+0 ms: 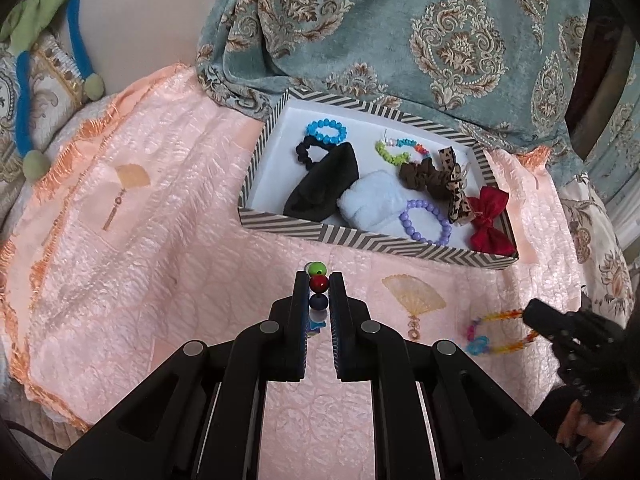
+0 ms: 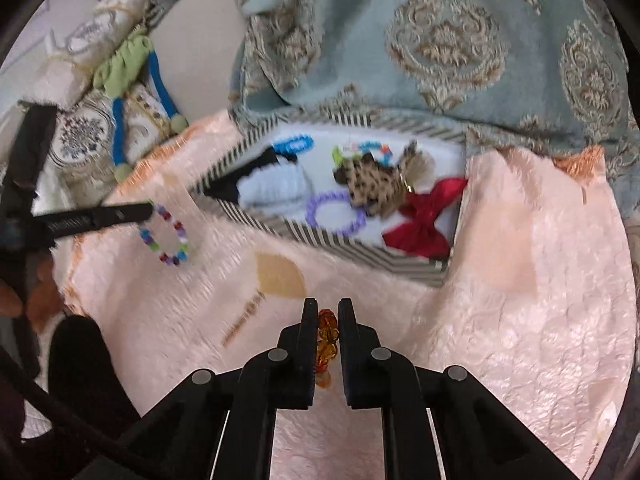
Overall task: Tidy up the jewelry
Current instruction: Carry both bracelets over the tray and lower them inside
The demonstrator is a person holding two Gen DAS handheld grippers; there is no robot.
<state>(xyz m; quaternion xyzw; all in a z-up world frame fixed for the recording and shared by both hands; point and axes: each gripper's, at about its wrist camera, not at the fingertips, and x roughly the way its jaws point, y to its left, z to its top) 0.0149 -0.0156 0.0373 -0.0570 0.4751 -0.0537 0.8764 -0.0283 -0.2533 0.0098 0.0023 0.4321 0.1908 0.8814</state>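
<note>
The left gripper (image 1: pixel 319 282) reaches forward over the pink quilted cover (image 1: pixel 160 240), its two black fingers drawn in on a multicoloured bead bracelet (image 1: pixel 318 283). A red bead sits pinched between the tips, a green bead pokes out just past them and a dark blue one lies just behind. In the right wrist view the same bracelet (image 2: pixel 166 236) hangs as a loop from the left fingers (image 2: pixel 100 216) above the cover's left part.

The right gripper (image 2: pixel 327 316) points forward above the cover near its near edge, its fingers closed on an amber-orange bead bracelet (image 2: pixel 326 340), whose beads fill the gap between the pads. The left wrist view shows that bracelet (image 1: pixel 496 330) as a loop of orange, yellow, pink and blue beads trailing from the right gripper's tip over the cover's right side.

Just beyond both grippers lies the striped box (image 1: pixel 288 228), resting on the cover against the blue patterned fabric (image 1: pixel 440 40). Inside it are a blue bead bracelet (image 1: pixel 326 132) and a black scrunchie (image 1: pixel 306 152) towards the far left corner, black cloth (image 1: pixel 324 184), a white fluffy piece (image 1: pixel 372 200), a purple bead bracelet (image 1: pixel 426 220) against the near wall, a mixed-colour bracelet (image 1: pixel 400 150), a brown scrunchie (image 1: pixel 424 178), a leopard-print bow (image 1: pixel 454 184) and a red bow (image 1: pixel 490 220) in the near right corner.
</note>
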